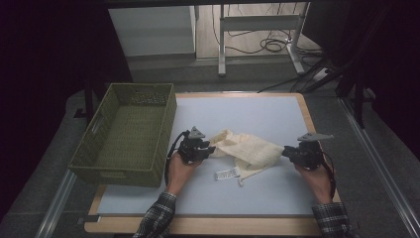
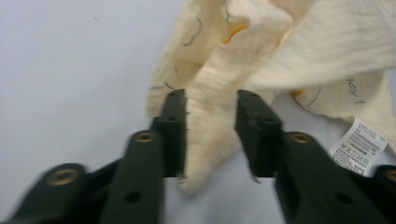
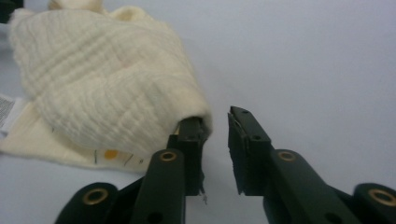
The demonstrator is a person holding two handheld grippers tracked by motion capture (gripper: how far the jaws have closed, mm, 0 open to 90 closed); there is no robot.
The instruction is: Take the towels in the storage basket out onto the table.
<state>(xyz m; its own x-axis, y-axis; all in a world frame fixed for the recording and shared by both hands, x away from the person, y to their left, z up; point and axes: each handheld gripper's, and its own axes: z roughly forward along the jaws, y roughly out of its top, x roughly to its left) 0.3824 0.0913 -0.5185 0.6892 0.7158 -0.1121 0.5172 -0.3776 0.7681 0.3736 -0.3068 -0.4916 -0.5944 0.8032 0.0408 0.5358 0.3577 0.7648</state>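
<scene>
Cloth (image 1: pixel 246 151) lies crumpled mid-mat (image 1: pixel 257 114), between my grippers, basket (image 1: pixel 130 134) to left. Left gripper (image 2: pixel 210 128): jaws apart, fold between pads, not pinched. Right gripper (image 3: pixel 215 140): jaws released, cloth edge draped over one jaw. I'm set at opposite ends, likely to spread or fold.

The room is dim, lit mostly over the pale blue worktop (image 1: pixel 257 111) with its wooden rim. Beyond its far edge stand a white cabinet (image 1: pixel 151 29) and a desk's metal legs (image 1: pixel 223 44), with black cables (image 1: pixel 272 45) coiled on the wood floor (image 1: pixel 247 42).
</scene>
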